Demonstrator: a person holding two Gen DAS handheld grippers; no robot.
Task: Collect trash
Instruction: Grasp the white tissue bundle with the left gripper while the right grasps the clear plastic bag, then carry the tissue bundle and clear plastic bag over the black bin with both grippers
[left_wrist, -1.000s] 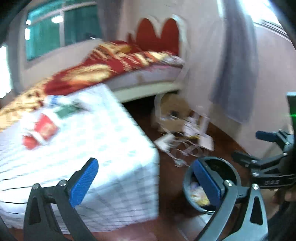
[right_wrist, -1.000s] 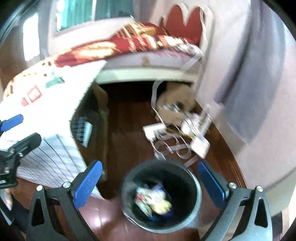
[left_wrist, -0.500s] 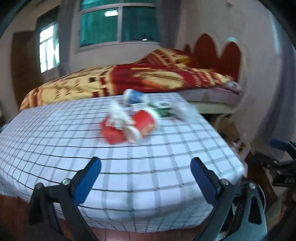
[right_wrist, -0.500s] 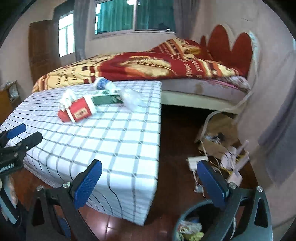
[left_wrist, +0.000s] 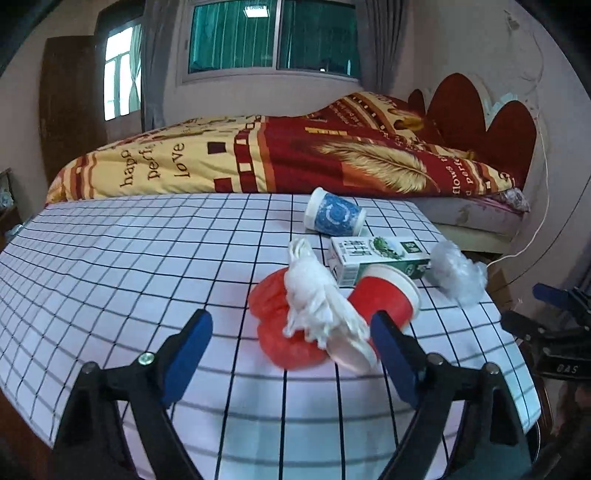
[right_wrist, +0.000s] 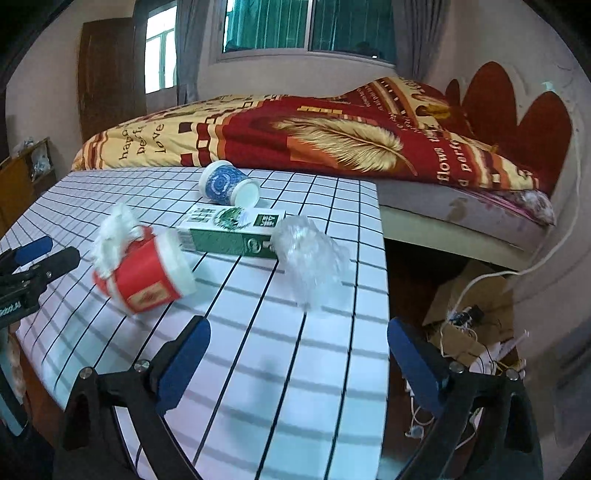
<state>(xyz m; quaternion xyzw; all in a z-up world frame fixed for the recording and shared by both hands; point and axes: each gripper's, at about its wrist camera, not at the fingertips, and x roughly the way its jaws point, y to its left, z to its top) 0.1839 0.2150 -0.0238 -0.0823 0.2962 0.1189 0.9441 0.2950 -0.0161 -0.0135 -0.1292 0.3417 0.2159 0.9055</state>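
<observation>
Trash lies on a table under a checked cloth (left_wrist: 147, 266): a crumpled red bag (left_wrist: 280, 332), a white wad (left_wrist: 314, 291), a tipped red cup (left_wrist: 384, 295), a green carton (left_wrist: 376, 254), a blue cup (left_wrist: 334, 216) and clear plastic (left_wrist: 456, 275). My left gripper (left_wrist: 290, 347) hovers just short of the red bag and white wad, jaws closing, pads touching nothing. My right gripper (right_wrist: 299, 354) hangs over the table's right corner, jaws closing on nothing. Ahead of it lie the clear plastic (right_wrist: 310, 254), carton (right_wrist: 232, 230) and red cup (right_wrist: 147, 277).
A bed with a red and yellow quilt (left_wrist: 295, 155) runs behind the table. Right of the table's edge, on the dark floor, lie a cardboard box and tangled cables (right_wrist: 469, 314). The left gripper's fingers (right_wrist: 33, 258) show at the right wrist view's left edge.
Both views have swung away from the bin and the floor onto the table top. The trash pile has come much closer. The left jaws stand a little narrower.
</observation>
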